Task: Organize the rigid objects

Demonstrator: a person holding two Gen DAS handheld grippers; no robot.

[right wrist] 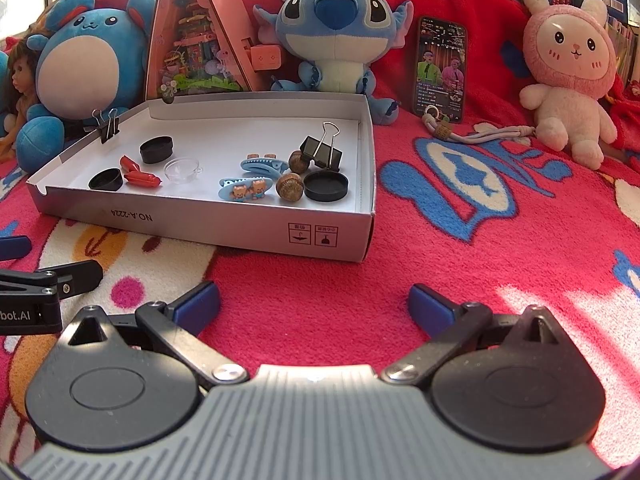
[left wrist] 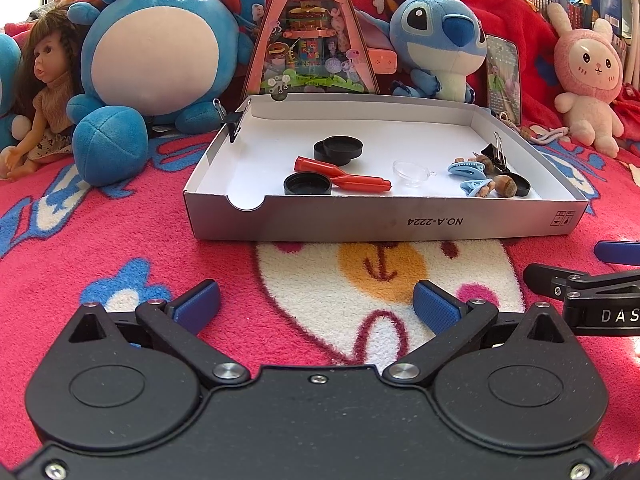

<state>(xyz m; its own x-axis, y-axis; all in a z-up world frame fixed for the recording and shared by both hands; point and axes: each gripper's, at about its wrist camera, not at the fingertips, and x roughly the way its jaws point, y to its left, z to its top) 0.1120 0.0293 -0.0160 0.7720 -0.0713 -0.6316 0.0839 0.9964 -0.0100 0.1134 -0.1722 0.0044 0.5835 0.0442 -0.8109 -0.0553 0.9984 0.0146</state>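
A shallow white cardboard box (left wrist: 400,222) (right wrist: 224,226) lies on a red blanket. Inside lie black caps (left wrist: 338,148) (right wrist: 156,149), a red tube-shaped piece (left wrist: 344,174) (right wrist: 138,172), a clear plastic dome (left wrist: 412,170) (right wrist: 182,170), blue hair clips (left wrist: 466,170) (right wrist: 246,188), acorns (left wrist: 506,186) (right wrist: 289,186) and a black binder clip (left wrist: 494,154) (right wrist: 322,150). My left gripper (left wrist: 316,306) is open and empty, in front of the box. My right gripper (right wrist: 314,304) is open and empty, in front of the box's right corner.
Behind the box stand plush toys (left wrist: 156,48) (right wrist: 336,32), a doll (left wrist: 44,80), a pink triangular toy house (left wrist: 310,32) (right wrist: 192,36), a phone (right wrist: 440,68) and a pink bunny (right wrist: 568,80). A lanyard (right wrist: 476,134) lies on the blanket. Another binder clip (right wrist: 106,126) grips the box's left wall.
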